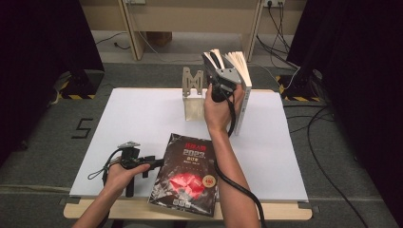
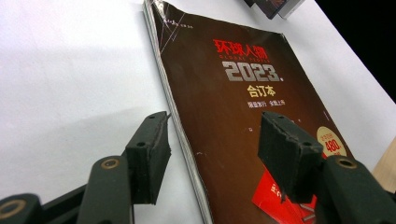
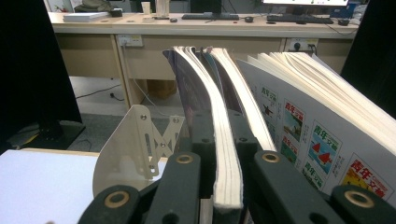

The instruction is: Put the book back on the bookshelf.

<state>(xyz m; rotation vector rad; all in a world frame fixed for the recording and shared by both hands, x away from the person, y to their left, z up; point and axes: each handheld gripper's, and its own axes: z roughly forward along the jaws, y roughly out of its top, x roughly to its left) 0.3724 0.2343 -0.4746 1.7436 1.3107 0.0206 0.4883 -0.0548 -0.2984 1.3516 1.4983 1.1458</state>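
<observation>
We see the right gripper [image 1: 219,61] clamping a thin book [image 3: 227,154] upright, spine down, pages fanning toward twelve o'clock; the left gripper [image 2: 212,154] gapes over the magazine [image 1: 187,173].

Dark brown glossy-covered paper magazine [image 2: 243,116], creased spine; pale matt metal bookend [image 3: 135,149]; cream paper-paged book [image 3: 224,154]; matt white bench sheet [image 1: 142,118].

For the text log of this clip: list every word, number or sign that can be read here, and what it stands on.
"环球人物", "2023", "合订本": on the cover of the dark magazine lying flat.
"480": in the round badge on that cover; smaller lines there are too small to read.
"青年文摘": repeated on the white book standing at the back.
"5": marked on the floor left of the table.
</observation>
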